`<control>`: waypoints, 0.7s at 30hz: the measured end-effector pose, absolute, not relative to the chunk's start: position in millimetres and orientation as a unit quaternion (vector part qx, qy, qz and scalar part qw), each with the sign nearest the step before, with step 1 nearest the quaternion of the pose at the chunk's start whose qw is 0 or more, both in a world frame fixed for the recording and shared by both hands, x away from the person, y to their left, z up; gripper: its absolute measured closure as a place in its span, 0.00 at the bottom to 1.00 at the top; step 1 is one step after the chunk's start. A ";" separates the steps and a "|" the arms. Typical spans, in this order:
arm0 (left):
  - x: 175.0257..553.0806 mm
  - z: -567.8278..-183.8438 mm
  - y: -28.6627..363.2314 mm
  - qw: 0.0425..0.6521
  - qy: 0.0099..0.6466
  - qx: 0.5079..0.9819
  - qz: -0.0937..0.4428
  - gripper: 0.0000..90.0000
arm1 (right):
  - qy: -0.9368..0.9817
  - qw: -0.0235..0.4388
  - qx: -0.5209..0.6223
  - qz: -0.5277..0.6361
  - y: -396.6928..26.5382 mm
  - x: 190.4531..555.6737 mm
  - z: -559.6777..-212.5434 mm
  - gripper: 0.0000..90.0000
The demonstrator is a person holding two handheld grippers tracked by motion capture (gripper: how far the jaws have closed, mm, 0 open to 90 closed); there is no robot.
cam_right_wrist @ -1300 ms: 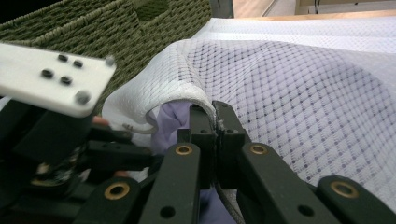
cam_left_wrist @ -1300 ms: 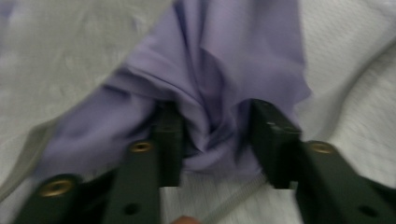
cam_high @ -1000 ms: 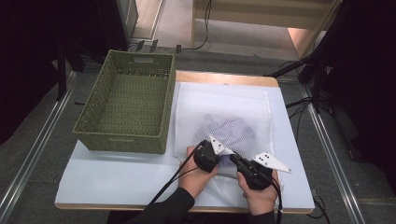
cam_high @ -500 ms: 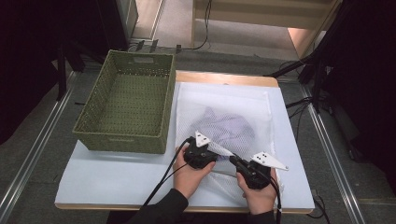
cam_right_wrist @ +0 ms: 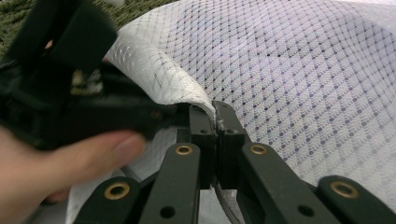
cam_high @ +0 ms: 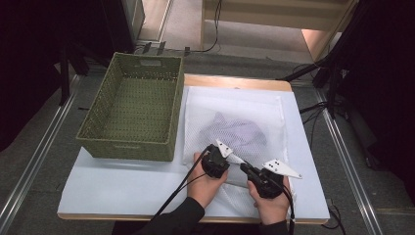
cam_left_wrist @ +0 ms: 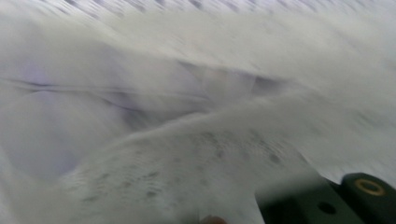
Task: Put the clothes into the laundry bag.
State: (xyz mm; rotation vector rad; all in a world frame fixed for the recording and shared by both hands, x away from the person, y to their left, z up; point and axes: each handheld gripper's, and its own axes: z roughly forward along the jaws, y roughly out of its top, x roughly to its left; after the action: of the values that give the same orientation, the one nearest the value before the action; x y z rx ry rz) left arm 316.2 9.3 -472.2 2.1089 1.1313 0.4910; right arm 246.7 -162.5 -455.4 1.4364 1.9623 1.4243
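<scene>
A white table [cam_high: 122, 188] held a green woven basket [cam_high: 132, 115] on its left half and a white mesh laundry bag [cam_high: 235, 105] lying flat on its right half, the two just beside each other. A pale lilac garment [cam_high: 237, 131] showed through the mesh near the bag's middle.

Both of the person's forearms came in from the near edge, close together over the near part of the bag. The left hand [cam_high: 208, 183] held the left gripper [cam_high: 221, 157] pointing toward the far right, its grey plate tilted up. The right hand [cam_high: 268, 205] held the right gripper [cam_right_wrist: 215, 122] pointing toward the far left, so the two tools nearly met tip to tip.

In the right gripper view, the right gripper's jaws were pressed together on a folded edge of the mesh bag, with the cloth curling up and over them. The left hand and its tool sat just beside that fold. The left gripper view was blurred, showing mesh and lilac cloth close up; whether the left gripper's jaws were apart or together could not be told.

Compared with half a second before, the left gripper had moved right and nearer, from the bag's left part toward the right gripper. The right hand had stayed in about the same spot, and the basket had not moved.
</scene>
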 end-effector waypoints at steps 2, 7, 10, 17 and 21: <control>322.4 -475.0 7.4 0.345 0.455 0.794 0.210 0.94 | 0.688 0.160 0.502 0.499 -162.0 246.7 -455.5 0.98; 325.8 -477.3 5.0 0.367 0.472 0.773 0.213 0.87 | 0.691 0.160 0.501 0.496 -160.7 246.2 -456.4 0.98; 317.9 -476.3 11.3 0.379 0.452 0.783 0.199 0.75 | 0.688 0.162 0.503 0.498 -163.5 246.3 -456.1 0.98; 286.7 -468.0 31.6 0.406 0.428 0.789 0.171 0.67 | 0.685 0.165 0.500 0.504 -164.2 245.4 -453.8 0.98; 267.5 -460.5 42.1 0.415 0.403 0.799 0.161 0.62 | 0.685 0.171 0.494 0.508 -163.4 241.8 -451.4 0.98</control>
State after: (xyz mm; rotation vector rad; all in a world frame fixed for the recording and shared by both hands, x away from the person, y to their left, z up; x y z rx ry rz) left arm 267.5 42.1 -460.5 2.0081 1.0115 0.4052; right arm 241.8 -163.4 -451.4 1.4028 1.9445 1.4411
